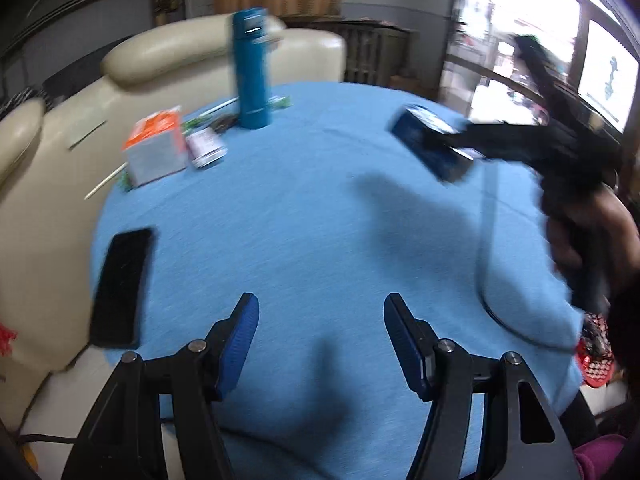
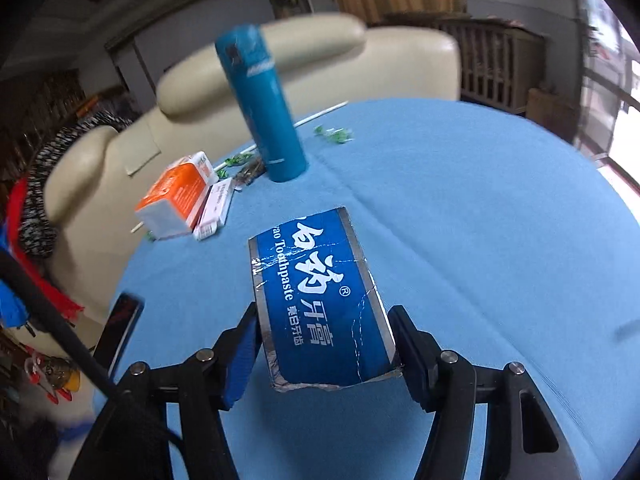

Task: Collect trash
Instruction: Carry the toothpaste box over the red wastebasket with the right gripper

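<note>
My right gripper (image 2: 322,316) is shut on a blue toothpaste box (image 2: 320,300) and holds it above the blue table (image 2: 480,240). In the left wrist view the same box (image 1: 428,144) hangs from the right gripper (image 1: 444,144) at the far right. My left gripper (image 1: 320,312) is open and empty over the near part of the table (image 1: 300,220). An orange-and-white carton (image 1: 156,148) and a small white-and-purple box (image 1: 206,146) lie at the far left; both also show in the right wrist view, the carton (image 2: 176,200) beside the small box (image 2: 214,208). Green wrappers (image 2: 334,134) lie near the bottle.
A teal flask (image 1: 252,68) stands upright at the back of the table and also shows in the right wrist view (image 2: 264,108). A black phone (image 1: 120,288) lies at the left edge. A cream sofa (image 1: 60,152) is behind the table. A black cable (image 1: 484,264) runs along the right side.
</note>
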{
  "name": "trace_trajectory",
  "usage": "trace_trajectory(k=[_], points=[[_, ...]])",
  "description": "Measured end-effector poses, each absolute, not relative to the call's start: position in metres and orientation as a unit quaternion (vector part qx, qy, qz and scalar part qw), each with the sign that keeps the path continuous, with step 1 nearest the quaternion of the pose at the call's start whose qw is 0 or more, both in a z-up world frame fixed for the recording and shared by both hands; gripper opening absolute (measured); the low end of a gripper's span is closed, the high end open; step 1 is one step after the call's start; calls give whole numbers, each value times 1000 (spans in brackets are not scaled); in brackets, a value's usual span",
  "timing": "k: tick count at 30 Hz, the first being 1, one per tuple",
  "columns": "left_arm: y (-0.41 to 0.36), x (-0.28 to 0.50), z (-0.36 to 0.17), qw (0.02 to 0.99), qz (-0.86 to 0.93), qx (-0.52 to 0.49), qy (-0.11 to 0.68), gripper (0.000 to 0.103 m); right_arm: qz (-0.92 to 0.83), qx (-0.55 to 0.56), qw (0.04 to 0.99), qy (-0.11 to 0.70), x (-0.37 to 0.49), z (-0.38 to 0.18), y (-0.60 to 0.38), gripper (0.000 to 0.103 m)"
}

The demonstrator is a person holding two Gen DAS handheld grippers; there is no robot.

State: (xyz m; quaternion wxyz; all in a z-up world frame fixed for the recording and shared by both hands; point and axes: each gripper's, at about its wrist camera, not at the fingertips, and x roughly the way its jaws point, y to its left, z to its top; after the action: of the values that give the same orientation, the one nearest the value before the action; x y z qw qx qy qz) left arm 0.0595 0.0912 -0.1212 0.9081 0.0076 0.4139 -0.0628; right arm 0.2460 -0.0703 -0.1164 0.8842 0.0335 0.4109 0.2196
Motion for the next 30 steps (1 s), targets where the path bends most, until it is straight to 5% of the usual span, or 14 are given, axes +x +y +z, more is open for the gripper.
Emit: trace_trajectory(k=[12, 30], points=[[-19, 42, -90, 905, -152, 70, 391, 66, 40, 144, 914, 376, 41, -98, -334, 66], [-98, 48, 20, 948, -137, 39, 283, 70, -1, 148, 936, 320, -24, -53, -360, 66]])
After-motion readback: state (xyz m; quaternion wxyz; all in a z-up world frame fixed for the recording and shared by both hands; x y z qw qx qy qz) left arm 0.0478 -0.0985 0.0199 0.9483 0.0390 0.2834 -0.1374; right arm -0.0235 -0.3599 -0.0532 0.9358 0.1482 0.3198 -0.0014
